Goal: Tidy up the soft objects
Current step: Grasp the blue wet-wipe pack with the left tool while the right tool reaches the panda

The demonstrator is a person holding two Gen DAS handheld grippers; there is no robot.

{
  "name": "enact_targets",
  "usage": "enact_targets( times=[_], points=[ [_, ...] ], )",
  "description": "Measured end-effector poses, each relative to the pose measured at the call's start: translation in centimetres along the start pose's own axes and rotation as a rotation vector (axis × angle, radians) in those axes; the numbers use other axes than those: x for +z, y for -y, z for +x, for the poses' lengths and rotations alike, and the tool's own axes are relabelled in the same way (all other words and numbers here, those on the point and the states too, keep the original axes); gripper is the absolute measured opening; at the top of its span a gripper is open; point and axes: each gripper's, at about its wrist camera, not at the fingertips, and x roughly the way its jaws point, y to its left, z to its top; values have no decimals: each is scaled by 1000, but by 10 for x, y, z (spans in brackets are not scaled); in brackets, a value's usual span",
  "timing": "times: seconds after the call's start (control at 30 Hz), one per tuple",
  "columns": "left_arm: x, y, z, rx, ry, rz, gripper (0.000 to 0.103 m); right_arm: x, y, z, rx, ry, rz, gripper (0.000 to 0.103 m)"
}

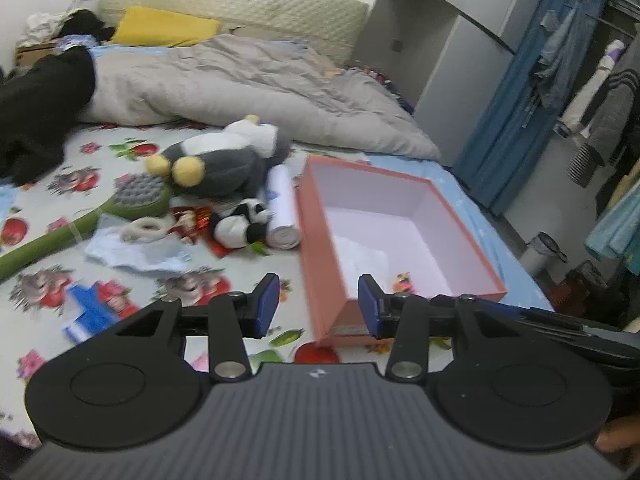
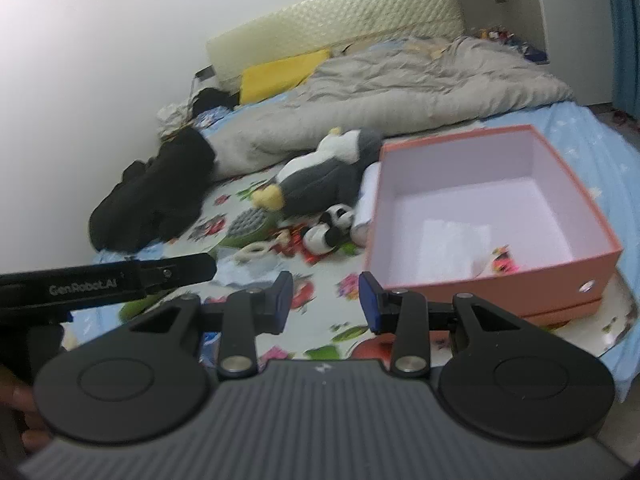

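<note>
Penguin plush light, squashy; pinch mid-body. Box beside. Left gripper, right gripper half-open, empty.

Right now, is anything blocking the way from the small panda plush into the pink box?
Yes. A white roll lies between the panda plush and the pink box, right against the box wall. The plush would have to be lifted over it; the box is open on top.

The pink box stood open-topped, its floor mostly bare, free to enter from above. At its nine o'clock the penguin plush, panda plush and white roll crowded its wall. Patterned sheet at six o'clock lay clear.
</note>
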Motion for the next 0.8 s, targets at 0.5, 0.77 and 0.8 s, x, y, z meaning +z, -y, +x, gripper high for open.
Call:
enact_targets(
  times=[0.5, 0.77, 0.8],
  points=[
    [-77, -61, -36, 129, -32, -153, 54, -57, -46, 9, 53, -76, -70, 40],
    [-82, -102, -15, 175, -53, -287, 63, -57, -54, 42, 41, -129, -99, 40],
    [-82, -109, -12, 179, -54, -311, 63, -56, -56, 46, 40, -129, -105, 40]
  ],
)
